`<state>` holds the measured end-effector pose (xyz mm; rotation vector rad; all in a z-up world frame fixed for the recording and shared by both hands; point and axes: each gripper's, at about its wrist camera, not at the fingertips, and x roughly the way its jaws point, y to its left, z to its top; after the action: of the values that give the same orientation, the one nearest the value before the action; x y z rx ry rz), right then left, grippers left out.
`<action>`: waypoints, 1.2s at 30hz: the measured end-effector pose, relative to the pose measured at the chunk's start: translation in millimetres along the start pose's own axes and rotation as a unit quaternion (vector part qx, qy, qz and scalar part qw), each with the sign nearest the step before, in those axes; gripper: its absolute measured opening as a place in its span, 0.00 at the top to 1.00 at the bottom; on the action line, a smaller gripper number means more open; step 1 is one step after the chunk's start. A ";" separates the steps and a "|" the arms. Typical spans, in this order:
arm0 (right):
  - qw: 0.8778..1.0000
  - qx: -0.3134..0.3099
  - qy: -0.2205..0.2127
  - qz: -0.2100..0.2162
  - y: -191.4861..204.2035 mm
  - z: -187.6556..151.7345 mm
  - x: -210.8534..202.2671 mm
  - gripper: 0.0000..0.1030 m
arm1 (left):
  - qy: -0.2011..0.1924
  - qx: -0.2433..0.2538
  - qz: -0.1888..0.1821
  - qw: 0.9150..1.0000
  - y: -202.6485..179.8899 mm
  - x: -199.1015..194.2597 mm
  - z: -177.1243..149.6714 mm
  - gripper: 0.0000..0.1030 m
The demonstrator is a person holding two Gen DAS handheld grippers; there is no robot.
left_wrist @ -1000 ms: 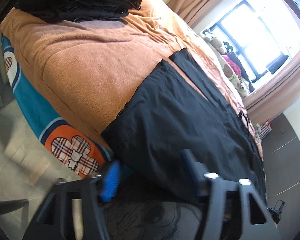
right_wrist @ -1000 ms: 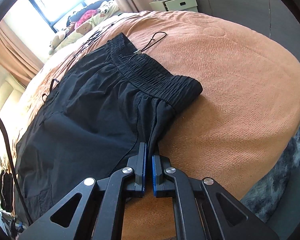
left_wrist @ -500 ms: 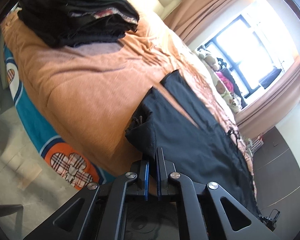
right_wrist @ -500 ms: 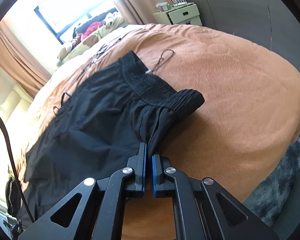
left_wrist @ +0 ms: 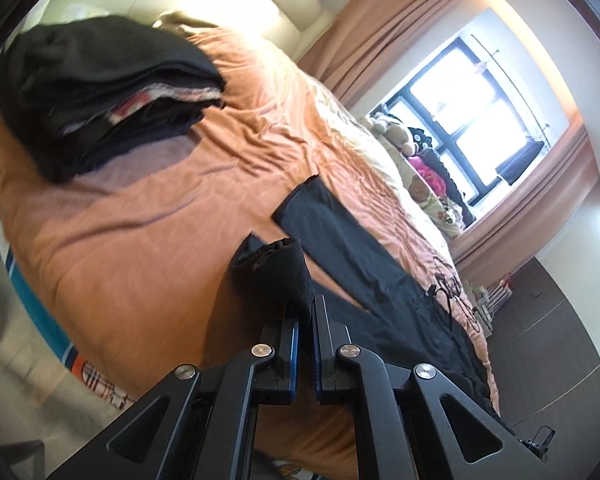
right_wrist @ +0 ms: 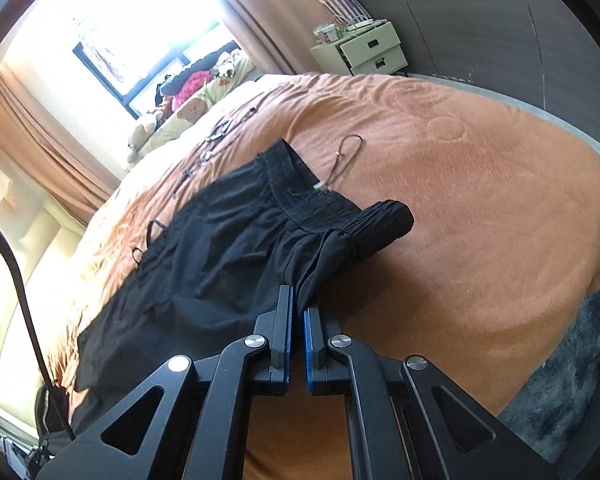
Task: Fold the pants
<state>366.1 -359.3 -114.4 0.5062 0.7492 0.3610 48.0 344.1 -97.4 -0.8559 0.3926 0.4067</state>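
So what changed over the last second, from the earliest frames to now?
The left gripper, open around the black pants a second ago, has closed on the leg hem and lifted it, bunching the cloth clear of the orange blanket. The right gripper stayed shut on the pants near the waistband and raised it slightly. The other leg and the folded clothes pile lie as before.

bed [left_wrist: 148, 264]: covered by an orange blanket [right_wrist: 480, 220], wrinkled towards the window side
pants [right_wrist: 220, 248]: black, spread on the blanket, waistband end and 1 leg end raised off it
stack of folded clothes [left_wrist: 100, 92]: dark, on the blanket near the headboard
cords [right_wrist: 346, 156]: thin, dark, on the blanket beside the waistband
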 end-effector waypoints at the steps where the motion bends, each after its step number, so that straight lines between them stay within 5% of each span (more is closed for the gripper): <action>1: 1.000 0.002 -0.003 0.003 1.3 1.4 -1.4 0.99 | -0.002 0.004 -0.002 1.000 -4.8 1.3 5.8 0.95; 17: 0.999 0.002 -0.045 0.025 33.8 40.3 -7.7 0.99 | -0.035 0.062 -0.029 0.997 -79.0 39.0 93.4 0.95; 36: 0.999 -0.029 -0.042 -0.012 105.5 107.0 80.5 1.00 | -0.004 0.085 0.005 0.996 -111.5 158.9 164.4 0.95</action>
<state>484.2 -266.5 -33.7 0.4539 0.6609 0.3362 266.3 437.2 -5.7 -0.6869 0.4174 0.3813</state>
